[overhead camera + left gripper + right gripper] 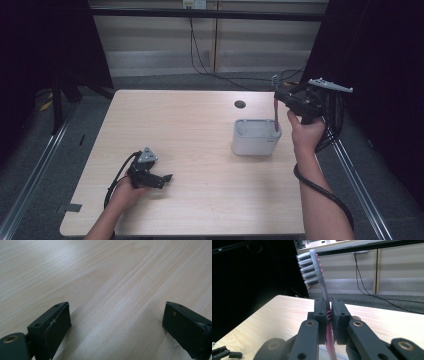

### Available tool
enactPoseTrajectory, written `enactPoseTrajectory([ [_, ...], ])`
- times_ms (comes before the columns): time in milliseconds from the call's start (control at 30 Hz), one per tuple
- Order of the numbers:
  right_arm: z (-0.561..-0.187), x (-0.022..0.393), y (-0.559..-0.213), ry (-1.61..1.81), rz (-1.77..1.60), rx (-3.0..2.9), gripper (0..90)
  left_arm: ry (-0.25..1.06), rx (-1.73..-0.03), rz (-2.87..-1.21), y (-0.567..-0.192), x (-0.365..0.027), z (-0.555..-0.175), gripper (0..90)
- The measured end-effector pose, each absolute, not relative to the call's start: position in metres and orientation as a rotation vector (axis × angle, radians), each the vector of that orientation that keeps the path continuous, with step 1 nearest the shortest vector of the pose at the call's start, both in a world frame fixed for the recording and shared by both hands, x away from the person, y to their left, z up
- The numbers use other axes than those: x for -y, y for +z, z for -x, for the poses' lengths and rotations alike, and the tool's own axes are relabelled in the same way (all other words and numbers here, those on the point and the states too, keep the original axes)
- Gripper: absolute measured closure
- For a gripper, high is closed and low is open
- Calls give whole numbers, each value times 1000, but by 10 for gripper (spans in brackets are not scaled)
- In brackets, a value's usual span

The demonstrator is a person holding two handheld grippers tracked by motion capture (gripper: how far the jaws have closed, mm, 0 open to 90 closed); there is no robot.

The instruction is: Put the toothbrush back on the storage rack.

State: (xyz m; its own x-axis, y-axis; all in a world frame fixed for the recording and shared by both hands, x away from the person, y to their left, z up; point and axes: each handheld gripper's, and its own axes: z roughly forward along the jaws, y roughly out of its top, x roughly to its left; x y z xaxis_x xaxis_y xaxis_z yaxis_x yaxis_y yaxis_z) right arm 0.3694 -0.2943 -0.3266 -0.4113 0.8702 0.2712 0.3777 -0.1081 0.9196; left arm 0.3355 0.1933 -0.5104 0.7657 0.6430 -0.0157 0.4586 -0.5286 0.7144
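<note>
A pink toothbrush (275,107) stands upright, bristles at the top, with its lower end inside the grey rectangular holder (255,137) on the right half of the table. My right gripper (281,98) is shut on its handle above the holder. In the right gripper view the toothbrush (322,277) rises between the closed jaws of the right gripper (329,315), its grey bristles facing left. My left gripper (166,178) rests low on the table at the front left, held in a hand. In the left gripper view the left gripper (116,317) is open, with bare wood between its jaws.
The light wooden table (190,130) has a dark round hole (240,104) near its far edge, behind the holder. Cables trail across the floor beyond the table. Dark curtains flank both sides. A metal rail runs along the floor at the left.
</note>
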Motion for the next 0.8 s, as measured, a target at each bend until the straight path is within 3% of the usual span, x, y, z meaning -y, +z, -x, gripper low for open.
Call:
enactPoseTrajectory([
  [800, -376, 298, -337, 1545, -1392, -1718, 835, 322, -818, -2221, -511, -193, -335, 76],
])
